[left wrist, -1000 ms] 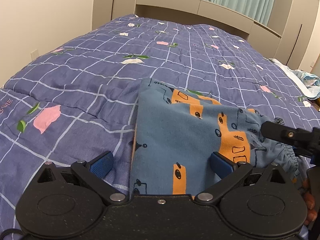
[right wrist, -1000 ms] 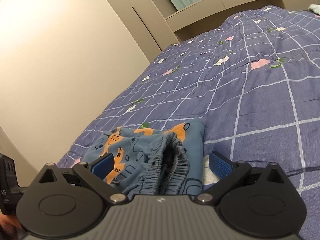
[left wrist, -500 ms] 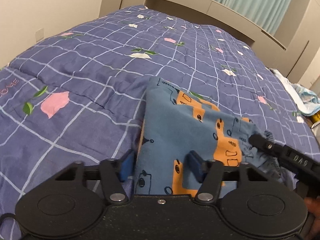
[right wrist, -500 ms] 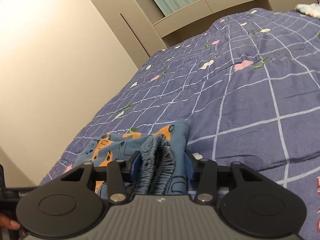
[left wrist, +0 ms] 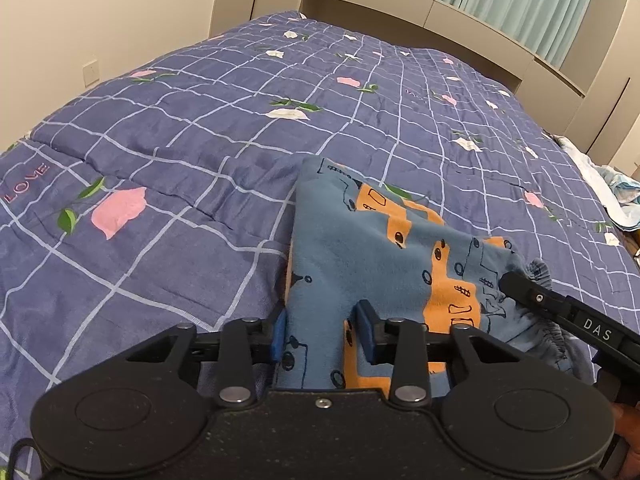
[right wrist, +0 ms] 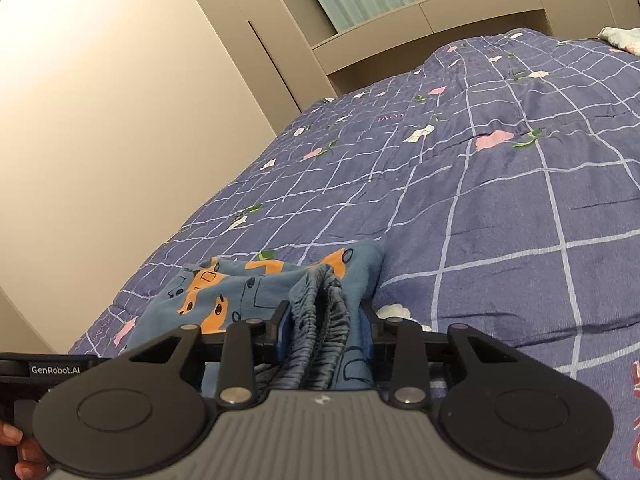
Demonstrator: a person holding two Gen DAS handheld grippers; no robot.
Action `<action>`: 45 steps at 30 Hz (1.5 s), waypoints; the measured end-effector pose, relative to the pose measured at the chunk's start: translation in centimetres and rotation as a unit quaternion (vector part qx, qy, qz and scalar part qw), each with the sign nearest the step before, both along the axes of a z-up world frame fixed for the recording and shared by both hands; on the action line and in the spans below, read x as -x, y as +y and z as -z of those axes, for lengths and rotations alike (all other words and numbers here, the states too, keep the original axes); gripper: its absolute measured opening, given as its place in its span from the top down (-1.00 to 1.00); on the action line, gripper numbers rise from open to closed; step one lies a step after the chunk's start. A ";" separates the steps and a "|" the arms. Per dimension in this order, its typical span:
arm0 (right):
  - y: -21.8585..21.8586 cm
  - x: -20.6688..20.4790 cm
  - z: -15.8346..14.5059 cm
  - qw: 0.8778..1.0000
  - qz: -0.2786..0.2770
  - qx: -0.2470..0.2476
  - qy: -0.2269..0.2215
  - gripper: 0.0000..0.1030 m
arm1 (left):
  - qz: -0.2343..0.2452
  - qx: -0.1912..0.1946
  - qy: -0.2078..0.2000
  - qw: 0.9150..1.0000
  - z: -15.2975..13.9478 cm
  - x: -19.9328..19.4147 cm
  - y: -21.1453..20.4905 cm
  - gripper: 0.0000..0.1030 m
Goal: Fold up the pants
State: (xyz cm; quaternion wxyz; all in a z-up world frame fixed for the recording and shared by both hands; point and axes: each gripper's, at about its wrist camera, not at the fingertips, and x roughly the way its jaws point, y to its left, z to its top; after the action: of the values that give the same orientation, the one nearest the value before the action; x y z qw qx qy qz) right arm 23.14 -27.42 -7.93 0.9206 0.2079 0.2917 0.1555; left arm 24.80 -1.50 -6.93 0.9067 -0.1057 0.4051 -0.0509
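Observation:
The blue pants (left wrist: pixel 360 248) with orange car prints lie folded on the purple checked bedspread (left wrist: pixel 200 152). My left gripper (left wrist: pixel 322 336) is shut on the near left edge of the pants. My right gripper (right wrist: pixel 326 332) is shut on the gathered elastic waistband (right wrist: pixel 320 312), with the pants (right wrist: pixel 224 292) spreading away to its left. The right gripper's finger (left wrist: pixel 532 296) shows at the right of the left wrist view, at the waistband. The left gripper's body (right wrist: pixel 52 370) shows at the left edge of the right wrist view.
The bedspread (right wrist: pixel 500 200) stretches far ahead to a beige headboard (left wrist: pixel 420 20) and teal curtains. A beige wall (right wrist: pixel 100 120) runs along the bed's left side. A pale bundle of cloth (left wrist: pixel 612 188) lies at the bed's far right edge.
Both grippers have closed from wide open onto the pants: the left on the near edge, the right on the waistband. Both views have lifted slightly.

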 end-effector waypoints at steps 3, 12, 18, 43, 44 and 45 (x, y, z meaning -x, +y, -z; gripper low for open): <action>0.2 0.2 -0.8 1.000 -0.003 0.009 -0.008 0.45 | 0.000 0.001 -0.010 1.000 -0.6 0.3 -0.1 0.60; 1.0 1.7 -3.8 0.998 -0.005 0.049 -0.039 0.54 | 0.008 0.014 -0.025 1.000 -2.0 0.7 -0.7 0.67; -0.6 3.5 -6.2 0.995 0.014 0.075 -0.064 0.55 | 0.038 0.022 -0.041 0.998 -3.5 1.1 -3.0 0.67; -15.4 10.0 -3.8 0.989 0.128 0.076 -0.016 0.44 | 0.154 -0.007 -0.039 0.987 -2.4 2.1 -17.7 0.56; -15.5 9.9 -3.5 0.988 0.132 0.074 -0.013 0.37 | 0.153 -0.018 -0.039 0.987 -2.4 2.1 -17.8 0.51; -15.6 9.9 -3.2 0.988 0.137 0.073 -0.010 0.28 | 0.153 -0.024 -0.038 0.987 -2.4 2.1 -17.9 0.47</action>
State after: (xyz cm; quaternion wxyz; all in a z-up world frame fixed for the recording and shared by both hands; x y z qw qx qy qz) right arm 13.20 -43.05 -4.76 0.9487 0.1769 0.2621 0.0088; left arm 22.72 -19.36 -4.51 0.9052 -0.0182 0.3829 -0.1834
